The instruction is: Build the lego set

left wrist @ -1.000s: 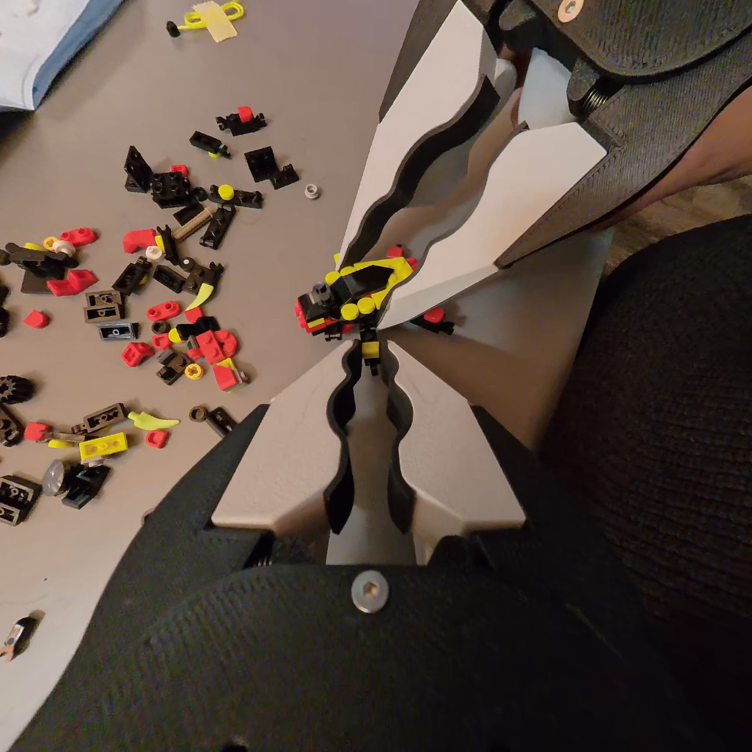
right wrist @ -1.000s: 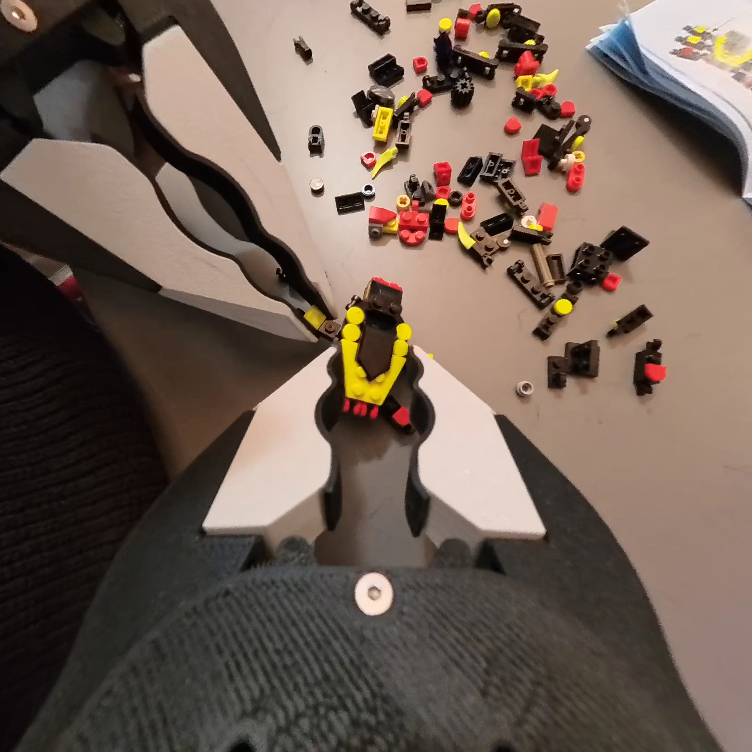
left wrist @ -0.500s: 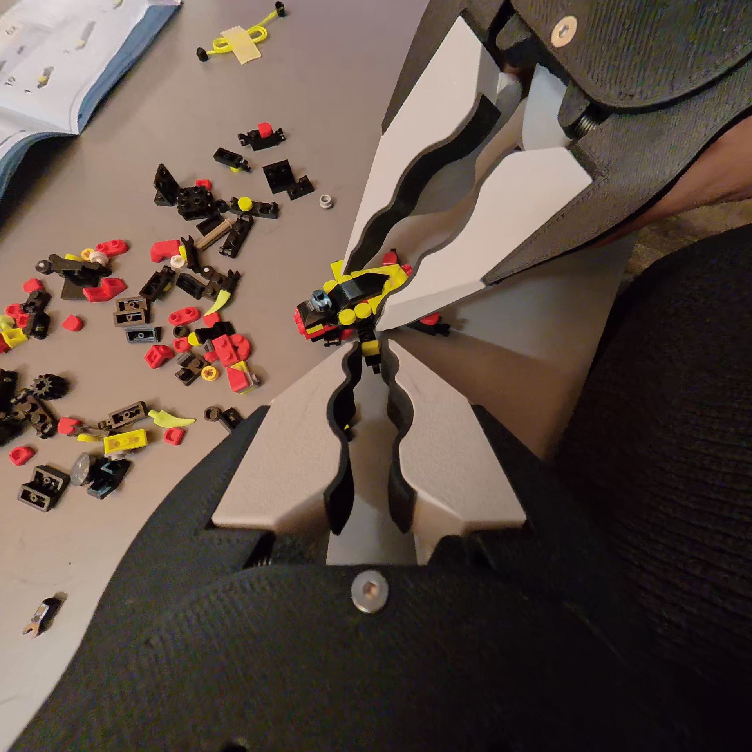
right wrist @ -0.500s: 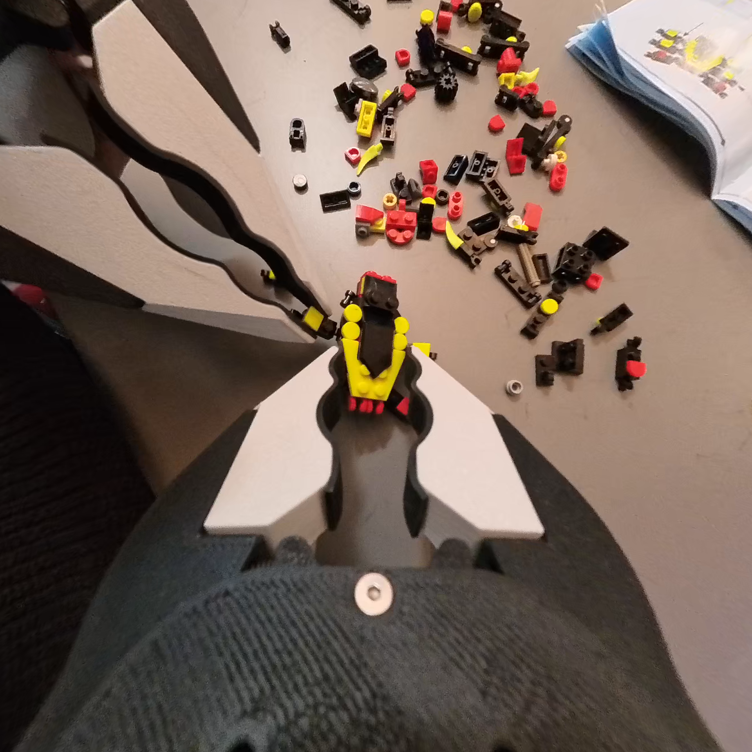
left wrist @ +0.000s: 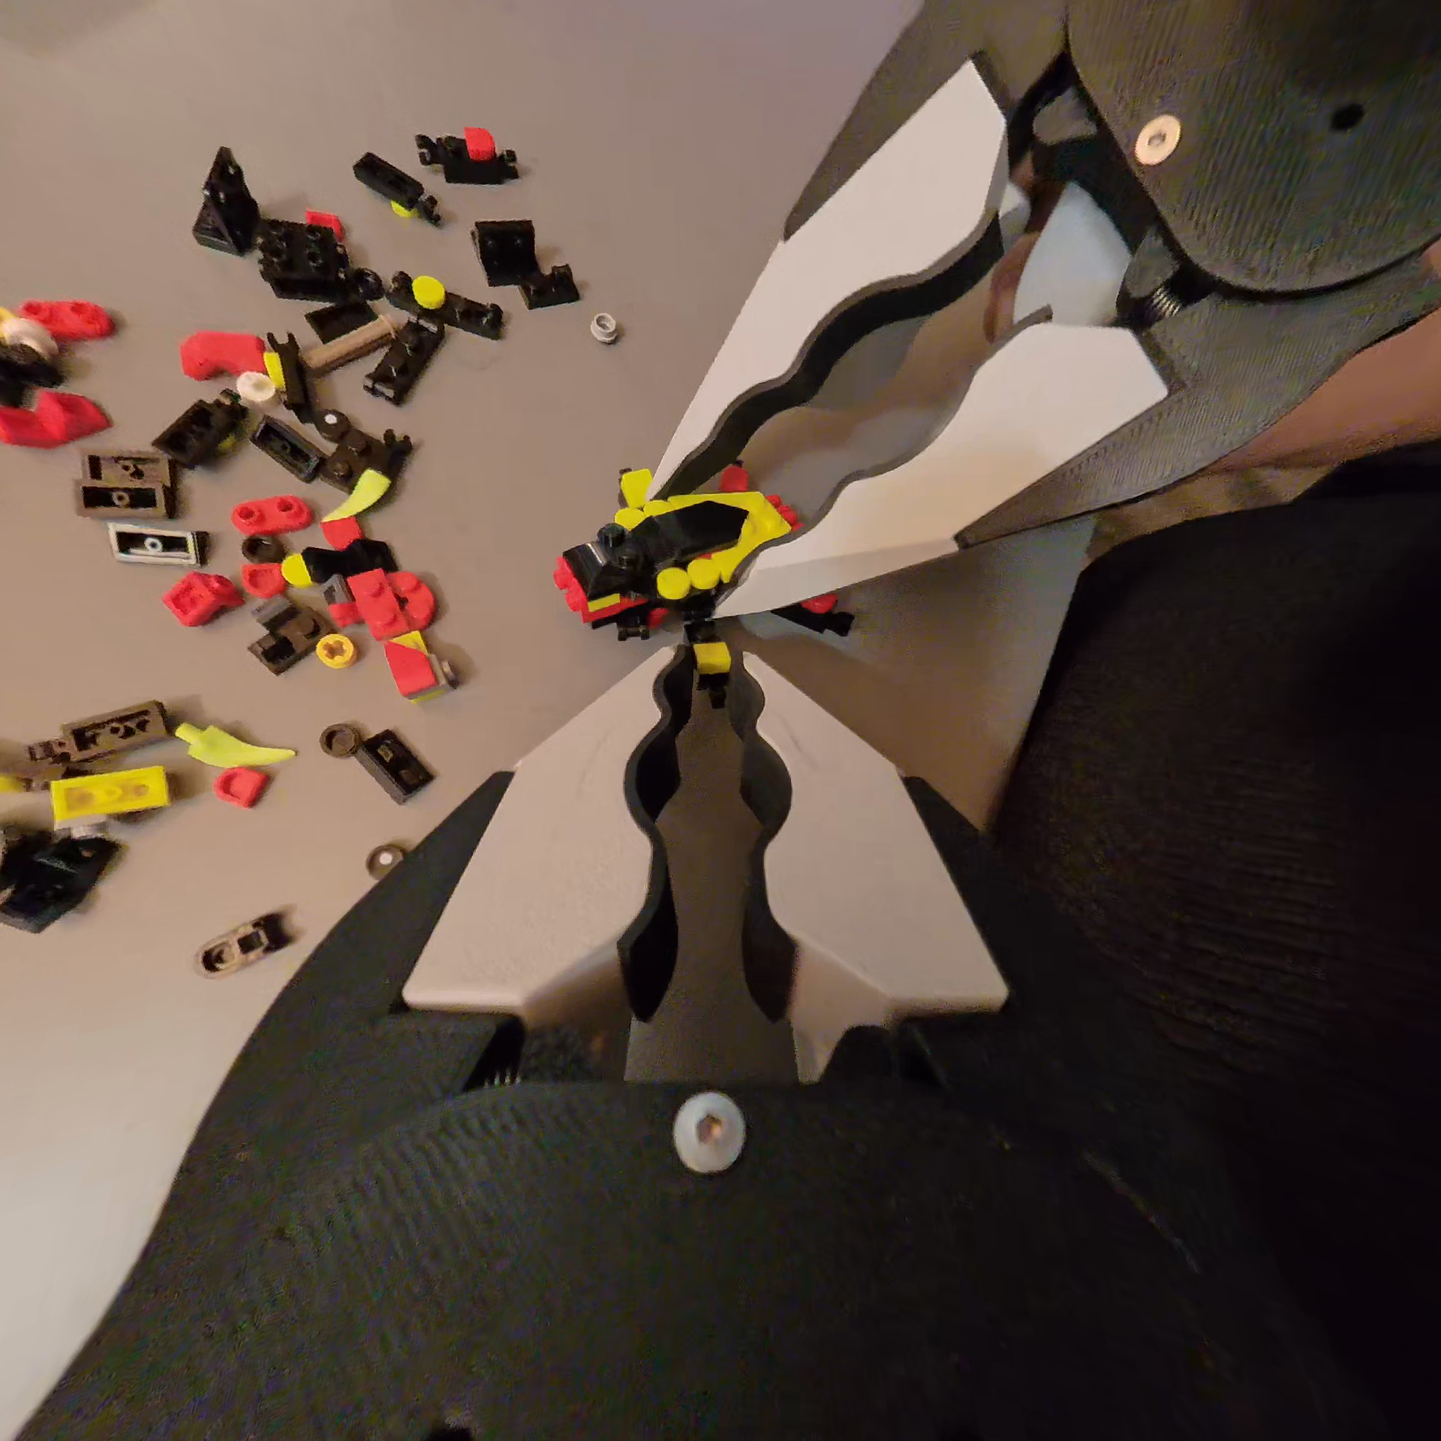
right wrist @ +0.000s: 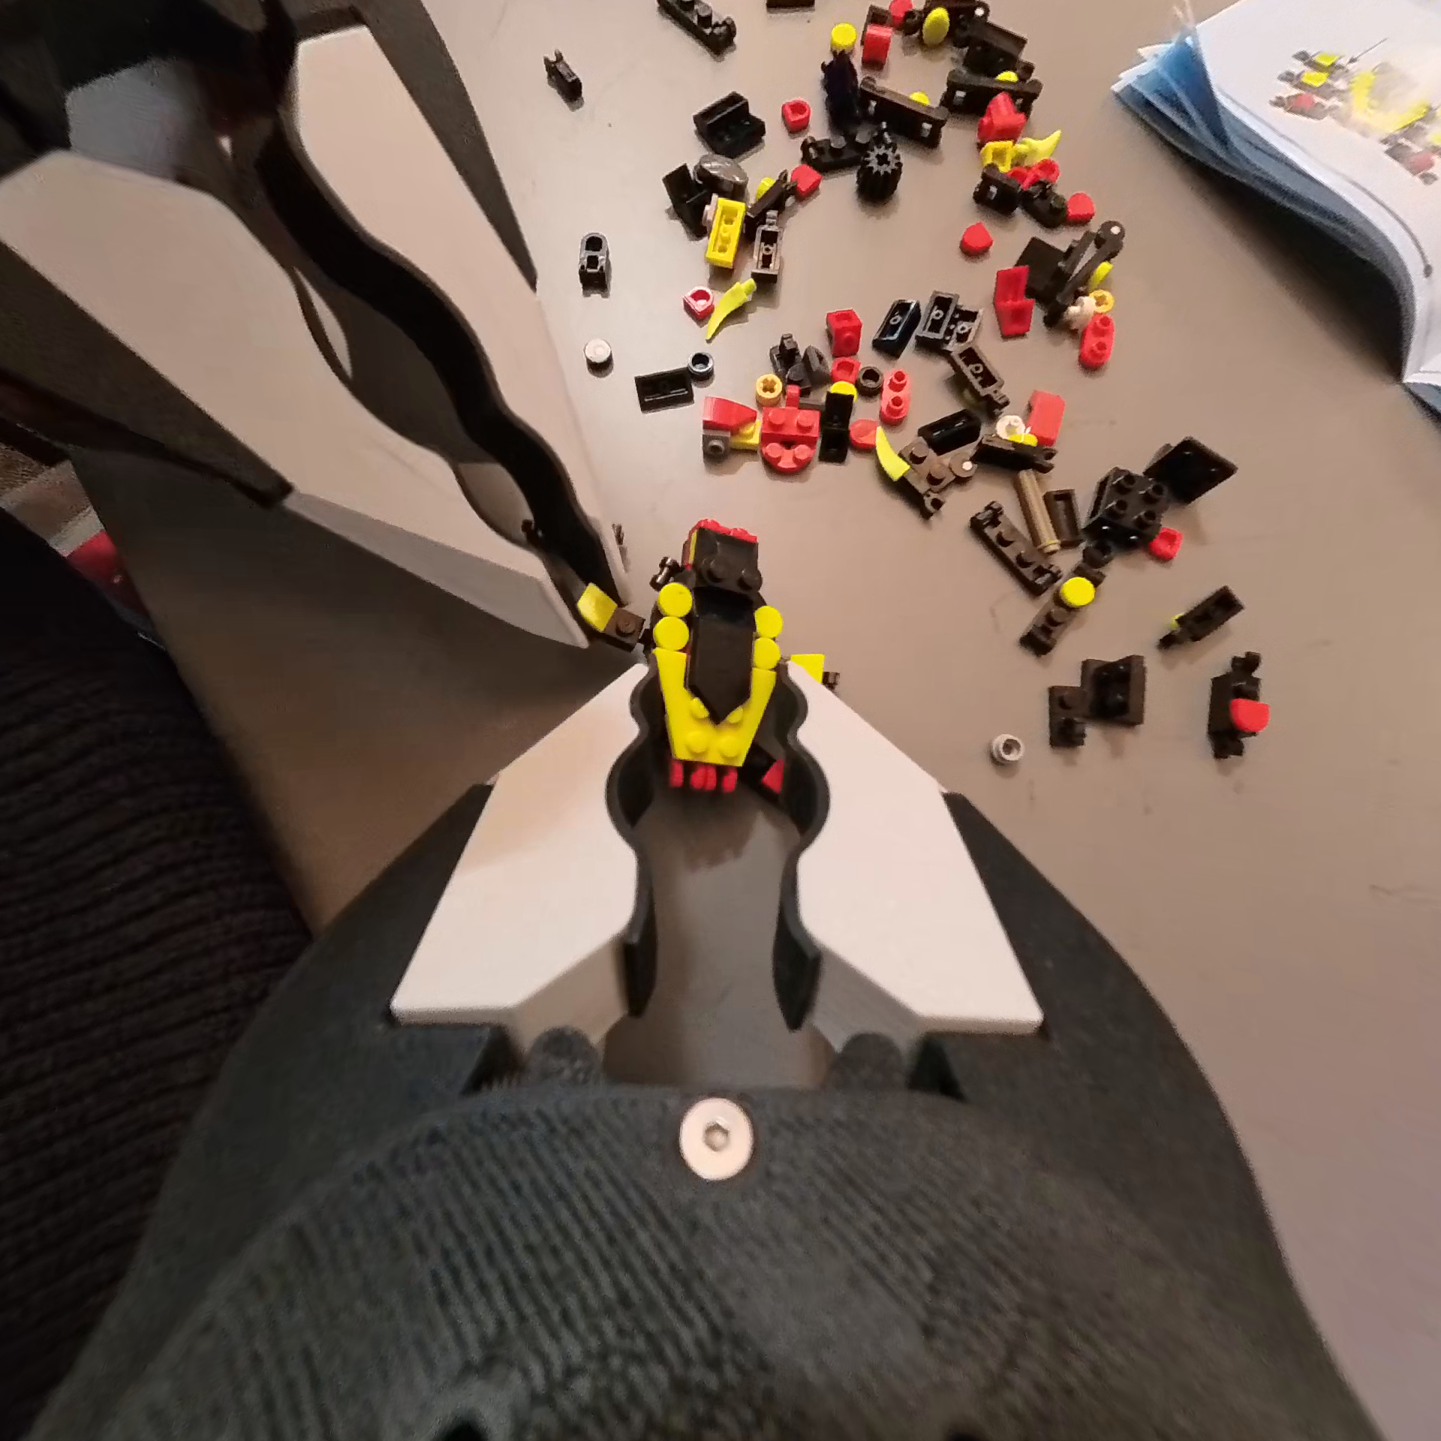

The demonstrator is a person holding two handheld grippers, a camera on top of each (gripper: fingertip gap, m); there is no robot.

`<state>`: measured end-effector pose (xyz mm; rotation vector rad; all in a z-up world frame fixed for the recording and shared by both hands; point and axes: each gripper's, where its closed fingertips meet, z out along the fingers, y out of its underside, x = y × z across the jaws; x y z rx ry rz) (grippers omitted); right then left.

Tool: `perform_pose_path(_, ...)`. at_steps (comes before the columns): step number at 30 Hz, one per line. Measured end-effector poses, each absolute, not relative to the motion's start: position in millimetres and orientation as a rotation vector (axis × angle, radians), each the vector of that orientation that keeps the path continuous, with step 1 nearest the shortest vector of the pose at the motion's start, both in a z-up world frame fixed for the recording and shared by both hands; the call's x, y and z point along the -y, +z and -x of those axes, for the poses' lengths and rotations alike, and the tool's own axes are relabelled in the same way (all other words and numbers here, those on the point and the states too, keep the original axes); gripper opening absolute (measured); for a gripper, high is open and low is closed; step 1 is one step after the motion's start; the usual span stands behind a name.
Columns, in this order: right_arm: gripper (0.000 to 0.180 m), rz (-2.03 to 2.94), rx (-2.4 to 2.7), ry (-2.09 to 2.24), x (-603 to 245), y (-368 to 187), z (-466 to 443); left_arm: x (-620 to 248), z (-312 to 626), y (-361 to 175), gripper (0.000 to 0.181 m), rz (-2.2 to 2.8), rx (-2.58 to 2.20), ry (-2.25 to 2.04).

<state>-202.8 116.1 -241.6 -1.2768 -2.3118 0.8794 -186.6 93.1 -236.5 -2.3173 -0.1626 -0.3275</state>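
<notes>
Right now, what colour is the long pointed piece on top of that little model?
Black, lying on a yellow wedge plate of the model. The right wrist view shows it best.

No writing can be read on anything here.

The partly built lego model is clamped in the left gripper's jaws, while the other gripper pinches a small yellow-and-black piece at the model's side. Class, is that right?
Not quite: the grippers are swapped. The right wrist view shows the right gripper clamping the partly built lego model. The left wrist view shows the left gripper pinching the small yellow-and-black piece at the model's side.
</notes>
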Motion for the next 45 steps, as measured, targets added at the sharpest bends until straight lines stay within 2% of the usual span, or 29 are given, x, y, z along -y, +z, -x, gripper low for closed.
perform_pose_path(7, 0.027, 1.278, 2.297, 0.860, -119.0, -242.3, 204.6, -97.1, 188.5, -233.4, 0.007, 2.330, 0.132, -0.110)
perform_pose_path(10, 0.027, 1.284, 2.296, 0.868, -118.4, -242.2, 205.0, -96.5, 188.9, -232.3, 0.007, 2.294, 0.268, -0.252)
perform_pose_path(14, 0.027, 1.274, 2.299, 0.854, -118.6, -243.3, 205.4, -94.0, 188.7, -243.4, 0.007, 2.353, 0.200, -0.120)
perform_pose_path(20, 0.027, 1.295, 2.288, 0.890, -118.8, -241.4, 206.1, -97.7, 191.2, -226.9, 0.006, 2.287, 0.235, -0.175)
perform_pose_path(23, 0.028, 1.274, 2.296, 0.859, -119.5, -243.4, 205.6, -95.9, 189.0, -234.9, 0.006, 2.305, 0.239, -0.197)
perform_pose_path(30, 0.027, 1.238, 2.294, 0.914, -125.5, -238.8, 207.1, -96.8, 193.7, -215.8, 0.038, 2.195, 0.275, -0.310)
perform_pose_path(31, 0.027, 1.220, 2.298, 0.946, -125.4, -235.7, 206.8, -95.8, 197.0, -209.8, 0.048, 2.167, 0.288, -0.329)
perform_pose_path(32, 0.028, 1.201, 2.304, 0.993, -124.1, -232.1, 205.6, -94.3, 201.4, -203.7, 0.056, 2.133, 0.314, -0.357)
perform_pose_path(35, 0.028, 1.019, 2.329, 1.152, -116.3, -215.6, 200.1, -88.9, 211.2, -188.5, 0.064, 2.001, 0.451, -0.567)
perform_pose_path(39, 0.028, 0.621, 2.264, 1.190, -109.1, -186.3, 190.5, -84.6, 201.3, -170.9, 0.056, 1.820, 0.549, -0.959)
perform_pose_path(41, 0.028, 0.530, 2.243, 1.211, -100.9, -177.6, 185.3, -85.2, 190.3, -166.1, 0.057, 1.768, 0.563, -1.108)
perform_pose_path(45, 0.028, 0.384, 2.227, 1.134, -90.3, -174.6, 180.3, -86.4, 168.9, -163.0, 0.048, 1.723, 0.548, -1.288)
